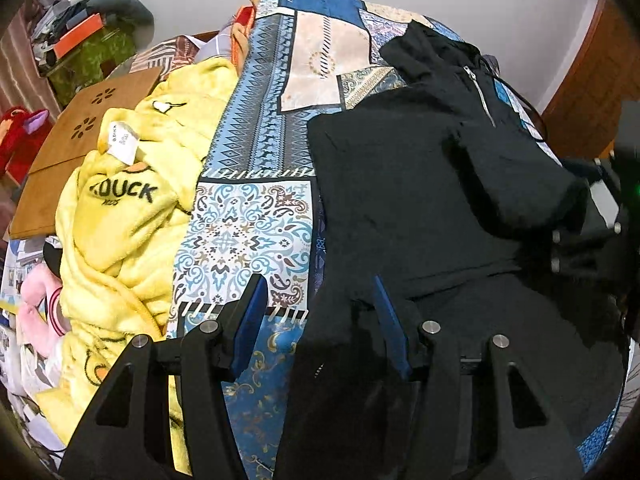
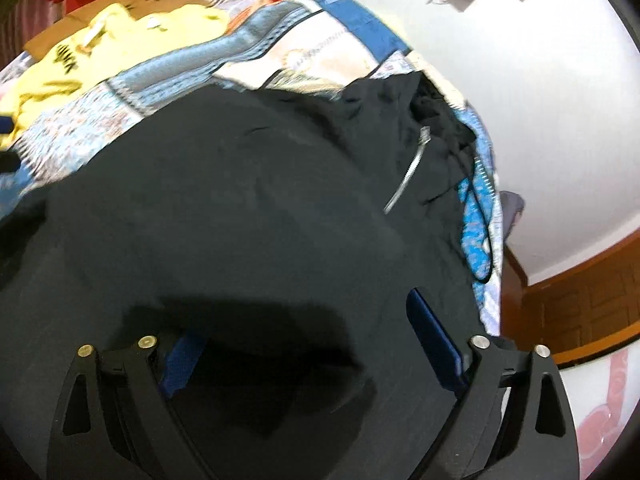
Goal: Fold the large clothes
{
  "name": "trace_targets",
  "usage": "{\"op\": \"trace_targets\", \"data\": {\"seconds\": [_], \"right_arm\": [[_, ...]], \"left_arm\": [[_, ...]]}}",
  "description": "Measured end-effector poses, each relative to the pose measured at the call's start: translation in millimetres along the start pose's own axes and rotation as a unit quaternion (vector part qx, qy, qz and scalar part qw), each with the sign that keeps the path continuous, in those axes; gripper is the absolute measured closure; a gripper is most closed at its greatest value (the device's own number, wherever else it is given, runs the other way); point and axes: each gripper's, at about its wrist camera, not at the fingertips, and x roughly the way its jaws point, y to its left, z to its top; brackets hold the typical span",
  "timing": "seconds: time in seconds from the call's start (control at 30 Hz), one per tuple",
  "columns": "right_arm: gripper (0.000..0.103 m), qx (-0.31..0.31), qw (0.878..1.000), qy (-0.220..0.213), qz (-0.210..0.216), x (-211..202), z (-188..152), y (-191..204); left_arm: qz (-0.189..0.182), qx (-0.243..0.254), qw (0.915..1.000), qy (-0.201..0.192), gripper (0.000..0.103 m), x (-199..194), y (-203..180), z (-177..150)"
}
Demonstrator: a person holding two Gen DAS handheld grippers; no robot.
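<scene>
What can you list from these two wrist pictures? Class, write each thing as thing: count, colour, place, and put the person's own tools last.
hooded garment: one, black with a silver zip, spread on the bedspread, right side of the left wrist view.
fleece garment: one, yellow with black lettering, heaped left of the bedspread.
bedspread: one, blue and beige patchwork, under the black garment.
board: one, brown with flower cut-outs, behind the yellow fleece.
plush toy: one, red, far left.
soft toy: one, pink, lower left edge.
left tool: one, black with blue pads, jaws apart over the black garment's near left edge.
right tool: one, black with blue pads, jaws apart over black cloth.
</scene>
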Motion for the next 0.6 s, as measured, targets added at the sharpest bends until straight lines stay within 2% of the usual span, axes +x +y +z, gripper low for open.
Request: {"op": "trace_targets", "data": {"seconds": [0.03, 0.1, 0.2, 0.27, 0.4, 0.5, 0.6], "right_arm": [[0.037, 0.008, 1.000, -0.004, 0.004, -1.3, 3.2, -3.7], [0.056, 0.025, 0.999, -0.017, 0.013, -6.5, 7.6, -11.1], [0.072, 0.061, 0.996, -0.053, 0.020, -24.2, 10.7, -28.7], [0.077, 0.089, 0.993, -0.074, 0.025, -36.8, 10.2, -44.5], [0.077, 0.158, 0.982, -0.102, 0.035, -56.9, -1.9, -83.4], [0.077, 0.211, 0.971, -0.098, 0.056, -54.6, -24.2, -106.1], [0.077, 0.252, 0.962, -0.071, 0.079, -39.8, -48.1, -121.4]], "left_arm": [[0.000, 0.002, 1.0000, -0.001, 0.049, 0.1, -1.6, 0.4], [-0.001, 0.007, 1.0000, -0.005, 0.049, -0.3, -6.1, 2.2], [0.002, 0.013, 0.9998, -0.011, 0.049, -1.0, -13.1, 6.1], [0.004, 0.017, 0.9998, -0.012, 0.047, -0.1, -17.9, 9.1], [-0.007, 0.015, 0.9998, -0.009, 0.046, 6.2, -30.6, 13.1], [-0.012, 0.024, 0.9996, 0.004, 0.044, 17.2, -44.2, 11.6], [-0.007, 0.041, 0.9989, 0.021, 0.044, 31.9, -59.9, 10.0]]}}
